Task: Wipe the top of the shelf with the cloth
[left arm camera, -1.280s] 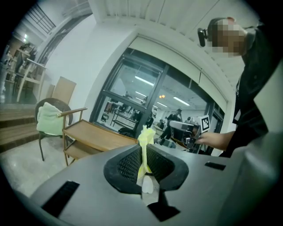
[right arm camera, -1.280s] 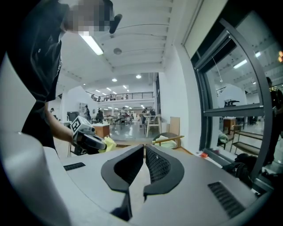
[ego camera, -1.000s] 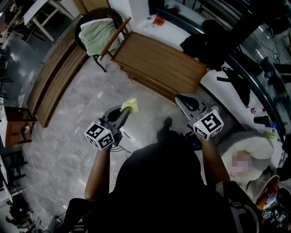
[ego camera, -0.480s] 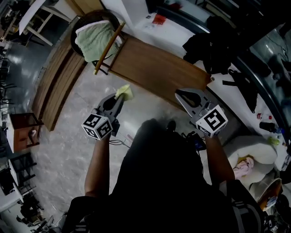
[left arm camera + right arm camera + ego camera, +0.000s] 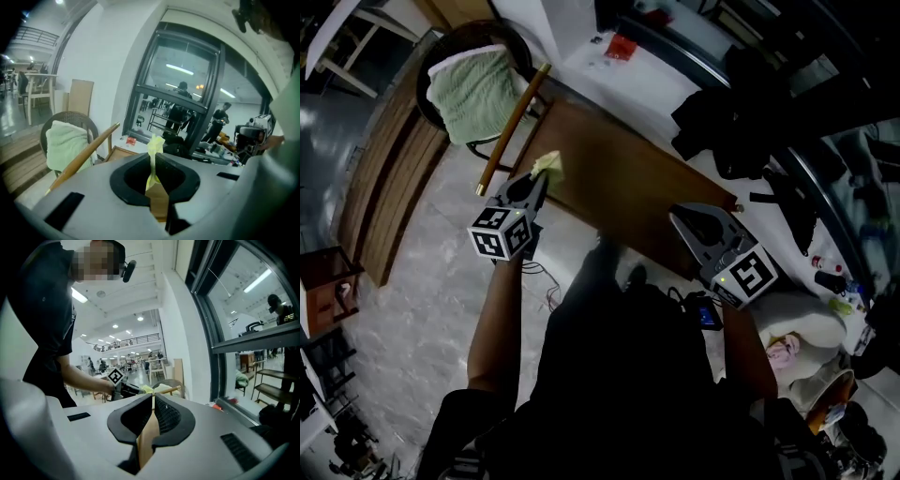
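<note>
Left gripper (image 5: pixel 540 179) clamping cloth (image 5: pixel 549 165) (yellow), near shelf (image 5: pixel 628 178)

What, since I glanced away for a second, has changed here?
The left gripper, shut on the yellow cloth, moved forward from above the floor to the left edge of the wooden shelf. The right gripper advanced too, over its near edge. Unchanged: cloth clamped, right gripper shut and empty, green towel on the chair.
</note>
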A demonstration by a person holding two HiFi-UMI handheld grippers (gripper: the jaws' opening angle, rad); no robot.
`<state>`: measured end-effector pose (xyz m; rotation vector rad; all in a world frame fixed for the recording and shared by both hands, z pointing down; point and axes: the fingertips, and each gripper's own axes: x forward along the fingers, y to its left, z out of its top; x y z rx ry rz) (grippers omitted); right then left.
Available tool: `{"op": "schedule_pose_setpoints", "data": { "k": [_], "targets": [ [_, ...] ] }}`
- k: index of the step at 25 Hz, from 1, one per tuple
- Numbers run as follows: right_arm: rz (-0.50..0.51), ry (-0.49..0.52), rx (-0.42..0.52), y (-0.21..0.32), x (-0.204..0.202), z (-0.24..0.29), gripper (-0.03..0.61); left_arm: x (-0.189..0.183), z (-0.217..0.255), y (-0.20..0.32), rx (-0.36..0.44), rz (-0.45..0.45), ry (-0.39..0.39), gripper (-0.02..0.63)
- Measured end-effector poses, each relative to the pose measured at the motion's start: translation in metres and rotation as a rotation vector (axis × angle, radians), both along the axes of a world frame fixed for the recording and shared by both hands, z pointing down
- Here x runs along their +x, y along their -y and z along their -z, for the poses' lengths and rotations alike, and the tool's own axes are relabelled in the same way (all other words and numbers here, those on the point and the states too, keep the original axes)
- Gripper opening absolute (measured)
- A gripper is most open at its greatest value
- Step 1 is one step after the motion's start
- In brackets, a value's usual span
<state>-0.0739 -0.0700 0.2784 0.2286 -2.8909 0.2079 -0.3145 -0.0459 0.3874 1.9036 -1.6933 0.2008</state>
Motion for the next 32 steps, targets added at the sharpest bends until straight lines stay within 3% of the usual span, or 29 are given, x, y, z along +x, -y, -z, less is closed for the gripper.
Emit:
{"op": "schedule_pose_setpoints", "data": {
  "k": [7,12,20,27,32],
  "targets": [
    [-0.052,-0.043,-0.028,0.049,-0.033,-0.009,0.028,-0.061,-0.055,0.082,-0.127,0.019,0.093,0.032],
    [-0.075,-0.083,-0.046,0.066,-0.046,-0.019,0.028,-0.081,-0.094,0.123,-0.219,0.027,0.136,0.032],
    [-0.118,-0.106,-0.013,0.097,-0.070,-0.043,0.028,-0.100,-0.136,0.151,-0.311,0.050,0.148,0.032],
    [-0.089,-0.071,0.001,0.110,-0.121,-0.076,0.027,-0.102,-0.159,0.159,-0.380,0.022,0.262,0.032],
    [-0.081,-0.092,-0.043,0.103,-0.120,-0.078,0.028,-0.103,-0.173,0.162,-0.439,0.030,0.316,0.032]
  ]
}}
